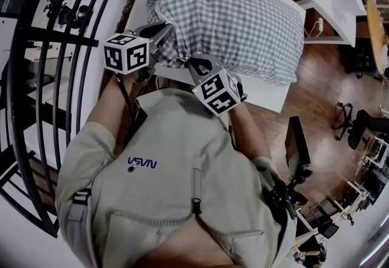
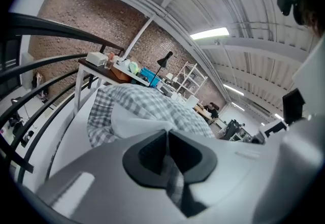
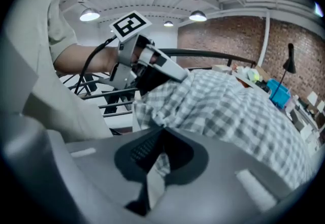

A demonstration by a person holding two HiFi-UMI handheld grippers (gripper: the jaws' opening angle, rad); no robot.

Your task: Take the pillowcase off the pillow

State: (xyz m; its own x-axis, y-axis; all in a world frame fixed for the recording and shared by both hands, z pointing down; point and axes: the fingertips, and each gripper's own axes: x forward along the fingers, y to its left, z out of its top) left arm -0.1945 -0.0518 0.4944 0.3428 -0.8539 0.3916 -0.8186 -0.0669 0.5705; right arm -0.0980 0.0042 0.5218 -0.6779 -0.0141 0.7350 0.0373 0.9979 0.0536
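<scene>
At the lower centre of the left gripper view, the left gripper (image 2: 166,137) is seen pressed together on a thin fold of the grey-and-white checked fabric pillowcase (image 2: 147,102), and a strip of check is trapped between the dark pads. Just above the jaws a patch of the plain white pillow (image 2: 133,119) is exposed. This suggests that the open end of the cover has been chosen for the hold.

In the lower middle of the right gripper view, the right gripper (image 3: 161,140) is likewise closed on a pinch of the same checked cloth. The other gripper is visible in the upper left of that view, touching the same bunched corner.

Both holds are probably placed close together at the mouth so that the hem can be drawn apart and peeled back over the filling.

In the head view the corner is gathered near the middle of the frame, between the two marker cubes. The rest of the covered pillow lies across the white rectangular tabletop (image 1: 270,100) in the upper half. The cover is not yet drawn off. A black metal railing (image 1: 36,54) curves down the left edge.
</scene>
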